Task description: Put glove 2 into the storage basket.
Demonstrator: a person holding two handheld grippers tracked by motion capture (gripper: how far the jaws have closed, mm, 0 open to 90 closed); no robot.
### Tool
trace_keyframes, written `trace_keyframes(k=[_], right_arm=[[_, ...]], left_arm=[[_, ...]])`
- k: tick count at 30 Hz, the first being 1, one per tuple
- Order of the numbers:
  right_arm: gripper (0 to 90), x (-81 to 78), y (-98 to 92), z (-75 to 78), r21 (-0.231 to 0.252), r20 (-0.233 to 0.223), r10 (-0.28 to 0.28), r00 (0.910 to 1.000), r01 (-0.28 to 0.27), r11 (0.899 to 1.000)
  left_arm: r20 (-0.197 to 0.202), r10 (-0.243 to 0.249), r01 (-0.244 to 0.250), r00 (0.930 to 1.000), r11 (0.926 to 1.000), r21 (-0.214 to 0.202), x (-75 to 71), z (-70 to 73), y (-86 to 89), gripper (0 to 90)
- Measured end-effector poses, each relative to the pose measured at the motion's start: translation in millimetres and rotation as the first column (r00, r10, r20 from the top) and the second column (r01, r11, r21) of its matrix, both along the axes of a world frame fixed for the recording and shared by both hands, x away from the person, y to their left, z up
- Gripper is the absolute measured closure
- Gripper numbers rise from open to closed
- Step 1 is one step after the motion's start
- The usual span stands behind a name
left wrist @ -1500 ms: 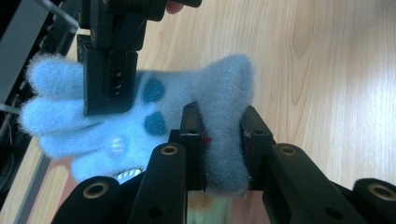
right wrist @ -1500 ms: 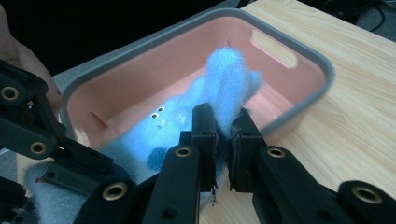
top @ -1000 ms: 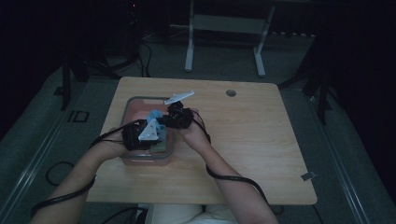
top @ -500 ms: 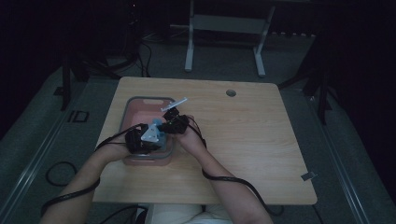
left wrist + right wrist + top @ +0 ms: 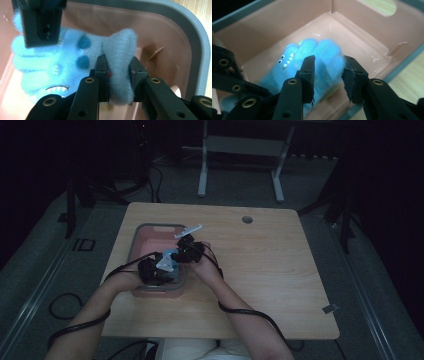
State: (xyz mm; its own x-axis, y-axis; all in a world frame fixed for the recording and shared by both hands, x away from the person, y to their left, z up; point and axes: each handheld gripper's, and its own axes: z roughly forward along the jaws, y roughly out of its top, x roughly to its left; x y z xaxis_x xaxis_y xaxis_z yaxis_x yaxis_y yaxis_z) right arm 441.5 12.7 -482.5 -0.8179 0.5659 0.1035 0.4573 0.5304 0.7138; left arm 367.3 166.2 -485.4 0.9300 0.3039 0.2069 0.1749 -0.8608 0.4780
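1. Inside the pink bin with grey rim, at the left half of the worktop: fuzzy blue monster toy, dark spots and white teeth showing.
2. Left gripper: jaws pinched tight on a grey-blue fold of the toy.
3. Right gripper: jaws just opened, part-wide, astride the toy's fuzzy end; right pad apart from it, left contact unclear.
4. Both grippers close together over the bin in the high view.
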Motion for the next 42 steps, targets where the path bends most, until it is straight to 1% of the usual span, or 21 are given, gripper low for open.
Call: trace_keyframes(k=[4,6,8,9,12,13,15,17,19,20,21,23,24,29,31,34,37,39,40,41,42], right_arm=[[58.1,-2.9,-6.4,10.2,0.024,0.012,0.001,0.9999,-0.002,1.000],[54.7,-4.0,-9.9,15.7,0.043,0.018,0.008,0.9998,-0.009,0.999],[54.0,-4.8,-11.6,18.6,0.049,0.024,0.009,0.9997,-0.010,0.999],[52.7,-6.0,-13.3,21.5,0.056,0.028,0.011,0.9996,-0.013,0.998],[49.3,-9.1,-19.1,28.9,0.074,0.038,0.019,0.9991,-0.022,0.997],[47.7,-10.3,-21.3,31.4,0.077,0.041,0.022,0.9989,-0.025,0.997],[43.5,-12.1,-25.5,35.0,0.093,0.043,0.029,0.9987,-0.033,0.995],[38.6,-14.0,-29.2,37.4,0.098,0.052,0.040,0.9979,-0.045,0.994],[34.2,-16.3,-33.6,39.3,0.102,0.050,0.043,0.9978,-0.048,0.994],[30.3,-17.2,-36.0,39.6,0.103,0.043,0.051,0.9978,-0.055,0.993],[29.0,-17.8,-37.5,39.6,0.102,0.040,0.057,0.9975,-0.061,0.993],[23.8,-19.1,-43.1,38.8,0.104,0.029,0.085,0.9960,-0.088,0.991],[21.4,-19.6,-44.9,38.4,0.109,0.018,0.094,0.9954,-0.096,0.989],[17.2,-24.2,-58.2,34.7,0.110,0.009,0.119,0.9928,-0.120,0.987],[17.1,-26.3,-64.4,34.0,0.110,0.012,0.119,0.9929,-0.119,0.987],[16.8,-28.8,-74.4,33.7,0.114,0.022,0.103,0.9945,-0.105,0.988],[16.8,-30.0,-87.6,32.6,0.112,0.028,0.088,0.9957,-0.090,0.990],[16.7,-30.9,-94.6,31.2,0.111,0.027,0.080,0.9965,-0.082,0.990],[16.7,-30.9,-94.6,31.2,0.111,0.027,0.080,0.9965,-0.082,0.990],[16.8,-32.7,-105.0,28.0,0.105,0.025,0.074,0.9969,-0.076,0.992],[16.8,-33.1,-107.8,26.8,0.103,0.030,0.075,0.9967,-0.078,0.992]], left_arm=[[-0.014,0.008,-0.008,0.9999,0.9998,-0.020,-0.4,2.2,1.7,67.7],[-0.021,0.027,-0.028,0.9994,0.9991,-0.032,-0.2,5.3,2.7,55.8],[-0.011,0.041,-0.041,0.9991,0.9987,-0.030,-0.3,7.5,3.1,42.3],[-0.009,0.056,-0.057,0.9984,0.9976,-0.039,-0.1,10.3,4.0,42.3],[0.006,0.103,-0.102,0.9947,0.9912,-0.084,0.0,20.7,7.2,28.0],[0.009,0.124,-0.123,0.9922,0.9869,-0.105,-0.2,25.0,7.8,21.2],[0.014,0.146,-0.143,0.9891,0.9803,-0.136,-0.7,30.4,8.2,15.4],[0.040,0.168,-0.159,0.9849,0.9720,-0.173,-2.1,35.5,7.5,9.9],[0.022,0.188,-0.177,0.9820,0.9561,-0.233,-3.9,40.4,5.3,5.0],[0.019,0.191,-0.180,0.9814,0.9521,-0.247,-4.5,41.8,4.3,2.8],[0.019,0.197,-0.186,0.9802,0.9486,-0.256,-5.7,43.4,2.3,2.2],[0.037,0.193,-0.177,0.9805,0.9499,-0.258,-9.5,45.4,-3.1,2.2],[0.034,0.185,-0.170,0.9821,0.9507,-0.259,-11.3,46.0,-5.9,2.2],[0.027,0.170,-0.155,0.9850,0.9432,-0.294,-17.6,45.4,-19.5,1.9],[0.015,0.161,-0.148,0.9868,0.9355,-0.321,-19.2,45.2,-24.4,1.9],[0.009,0.141,-0.131,0.9900,0.9363,-0.326,-21.2,44.0,-30.5,1.8],[0.006,0.135,-0.125,0.9909,0.9305,-0.344,-23.3,43.2,-36.4,1.8],[-0.003,0.129,-0.121,0.9917,0.9223,-0.367,-24.7,42.7,-42.0,1.9],[-0.003,0.129,-0.121,0.9917,0.9223,-0.367,-24.7,42.7,-42.0,1.9],[-0.001,0.111,-0.103,0.9938,0.9219,-0.373,-26.7,41.9,-48.9,1.9],[0.005,0.108,-0.098,0.9941,0.9223,-0.374,-28.1,41.5,-53.3,1.9]])
